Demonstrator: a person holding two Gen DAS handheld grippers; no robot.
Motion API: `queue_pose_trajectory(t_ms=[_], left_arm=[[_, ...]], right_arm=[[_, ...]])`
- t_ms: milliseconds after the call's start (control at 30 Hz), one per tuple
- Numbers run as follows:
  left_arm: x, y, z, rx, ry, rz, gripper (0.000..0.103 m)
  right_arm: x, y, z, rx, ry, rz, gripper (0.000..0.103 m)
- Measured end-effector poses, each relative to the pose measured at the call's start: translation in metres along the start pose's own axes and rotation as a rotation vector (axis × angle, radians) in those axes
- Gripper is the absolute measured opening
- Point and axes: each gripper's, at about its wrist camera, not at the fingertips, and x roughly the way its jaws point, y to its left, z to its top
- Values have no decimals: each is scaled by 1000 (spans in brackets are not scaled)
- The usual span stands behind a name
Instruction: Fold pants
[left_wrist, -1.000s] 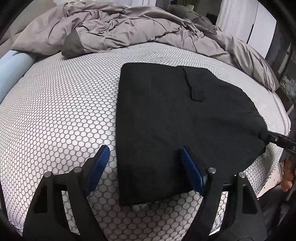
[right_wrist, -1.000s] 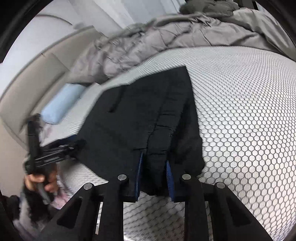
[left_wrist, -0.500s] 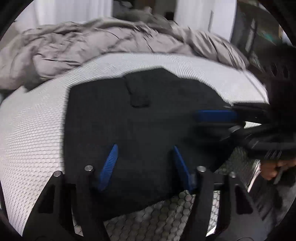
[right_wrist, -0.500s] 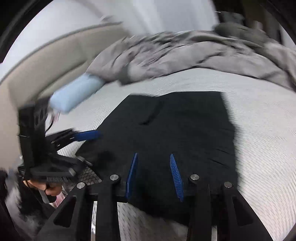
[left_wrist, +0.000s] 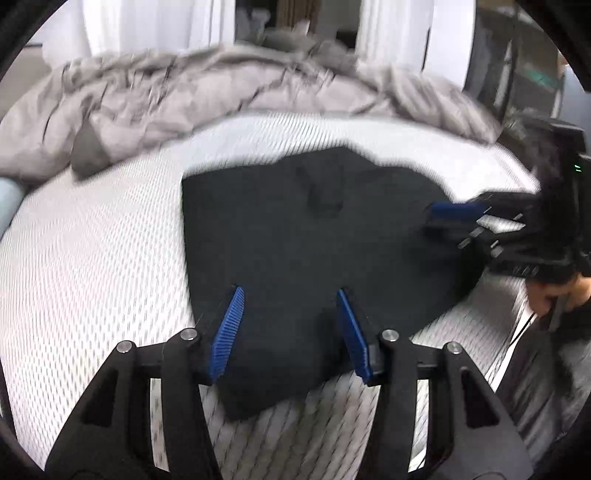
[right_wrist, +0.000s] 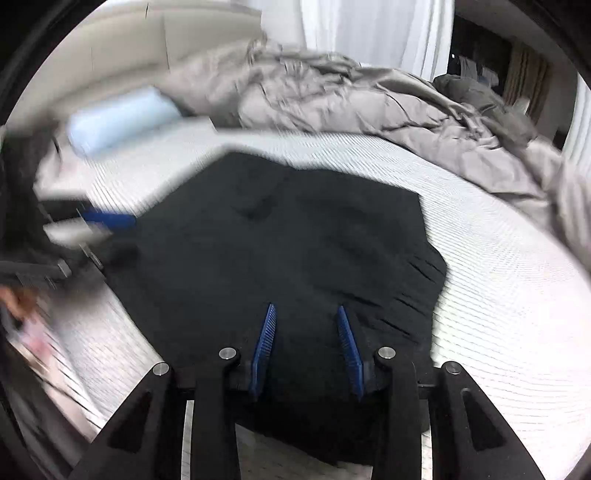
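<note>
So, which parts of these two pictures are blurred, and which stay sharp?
Left wrist view: grey duvet and mattress are smeared, its own tongs sharp. Right wrist view: the left edge with the blue pillow streaks most, its tongs crisp.

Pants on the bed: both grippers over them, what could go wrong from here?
1. The left gripper is closing with the folded black pants between its fingers; it may pinch only the top layer and pull the fold apart.
2. The right gripper hangs open over the near edge; any drag could ruffle it.
3. Both views are blurred, so aim is uncertain.
</note>
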Motion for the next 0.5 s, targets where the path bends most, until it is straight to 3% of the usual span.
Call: queue_pose_trajectory(t_ms=[100, 200, 267, 333, 433, 500], left_arm=[[37, -1, 17, -5, 75, -13, 50], [60, 13, 11, -28, 105, -60, 49], [52, 20, 10, -32, 94, -53, 50], [47, 20, 5, -17, 93, -13, 50], [43, 18, 7, -21, 113, 31, 50], [35, 13, 21, -11, 92, 22, 50]], right_arm=[[17, 10, 26, 37, -27, 42, 40], [65, 26, 34, 7, 98, 99, 40], [71, 24, 25, -45, 119, 0, 40], [56, 7, 15, -63, 114, -156, 39], [39, -15, 8, 11, 87, -91, 38], [34, -7, 14, -2, 84, -100, 38]])
